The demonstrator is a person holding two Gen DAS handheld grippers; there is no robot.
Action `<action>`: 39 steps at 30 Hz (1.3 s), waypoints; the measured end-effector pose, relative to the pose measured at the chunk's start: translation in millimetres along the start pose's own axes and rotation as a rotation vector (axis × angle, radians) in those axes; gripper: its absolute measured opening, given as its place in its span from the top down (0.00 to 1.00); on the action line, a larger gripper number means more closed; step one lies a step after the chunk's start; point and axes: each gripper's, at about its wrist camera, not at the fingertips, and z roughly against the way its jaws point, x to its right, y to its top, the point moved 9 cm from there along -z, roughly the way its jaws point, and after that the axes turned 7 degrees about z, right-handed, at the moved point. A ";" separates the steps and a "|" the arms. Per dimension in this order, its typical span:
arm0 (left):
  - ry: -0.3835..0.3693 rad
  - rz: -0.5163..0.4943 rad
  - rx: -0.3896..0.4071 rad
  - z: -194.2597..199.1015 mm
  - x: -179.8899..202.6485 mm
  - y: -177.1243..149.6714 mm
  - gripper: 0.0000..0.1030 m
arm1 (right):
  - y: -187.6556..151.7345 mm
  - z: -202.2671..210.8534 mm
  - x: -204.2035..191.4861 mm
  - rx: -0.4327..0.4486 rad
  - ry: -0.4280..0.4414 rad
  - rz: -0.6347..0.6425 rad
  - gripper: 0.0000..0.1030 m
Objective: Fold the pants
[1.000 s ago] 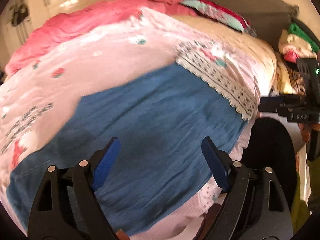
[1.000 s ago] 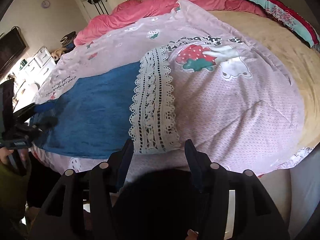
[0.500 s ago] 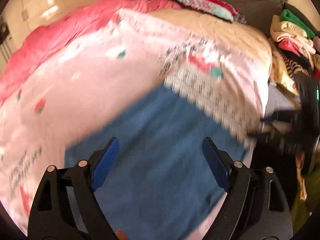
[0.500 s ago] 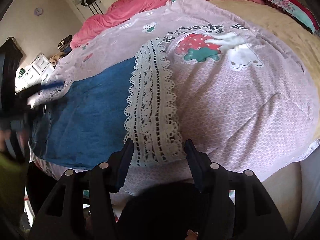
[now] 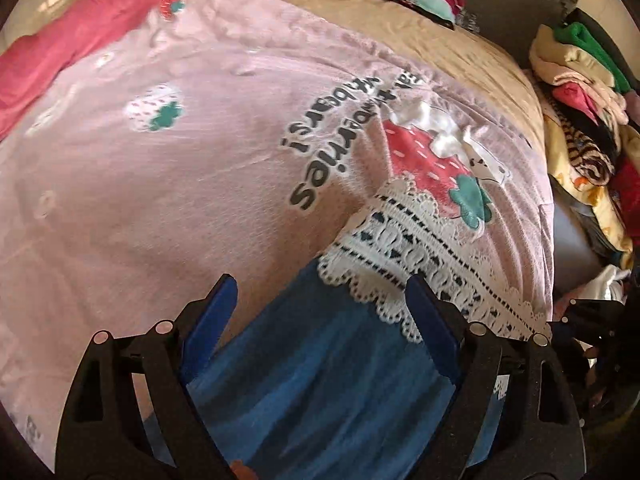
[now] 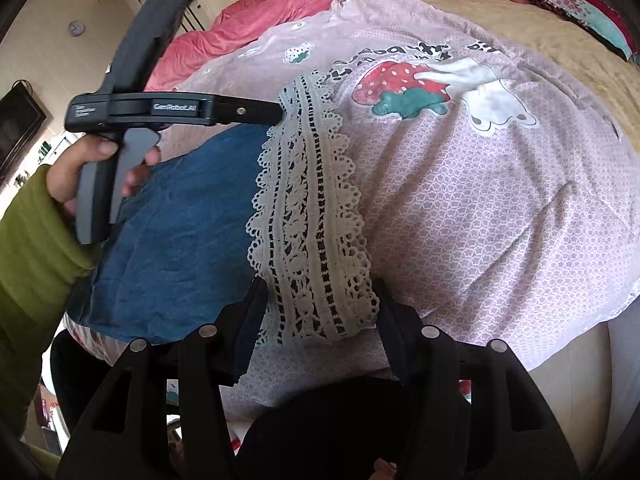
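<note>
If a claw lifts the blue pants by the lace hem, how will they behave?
The pants lie flat and wrinkled, so probably floppy and draping. The lace hem has open holes and might snag. The cloth looks thin, likely light.

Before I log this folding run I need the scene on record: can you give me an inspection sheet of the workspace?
Surface: bed with a pink strawberry-print quilt over a tan sheet.
Job's things: blue pants lying flat, white lace hem at one end.
Clutter: pile of clothes beside the bed; pink duvet and patterned bedding along the far edge.
Grippers: left gripper over the far edge of the lace hem, jaws open, nothing gripped; right gripper at the near edge of the hem, jaws apart around it, grip unclear.
Cables: nothing seen.
Surroundings: white wardrobe, wall clock, dark screen at left.
</note>
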 end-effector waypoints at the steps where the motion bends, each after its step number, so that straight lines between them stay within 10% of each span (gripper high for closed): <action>1: -0.014 0.000 -0.008 -2.9 2.5 -0.7 0.32 | 0.2 -0.1 -0.4 0.003 -0.002 0.003 0.50; 5: -0.067 -0.008 -0.042 -13.7 11.8 -4.2 0.55 | 1.4 1.1 -0.4 0.015 -0.019 0.008 0.59; 15: -0.088 -0.008 -0.017 -18.7 13.0 -4.2 0.49 | 5.5 9.2 -5.6 0.044 -0.067 0.028 0.59; 23: -0.071 -0.021 -0.016 -18.0 20.7 -3.6 0.66 | 2.5 -2.7 -5.7 -0.010 -0.056 0.009 0.58; 29: -0.066 -0.006 0.010 -10.1 20.4 -4.1 0.83 | 7.8 5.9 -15.7 0.035 -0.027 0.046 0.76; 39: -0.143 0.050 0.078 18.7 21.6 -5.6 0.87 | 14.2 18.4 -37.4 0.095 0.004 0.062 0.77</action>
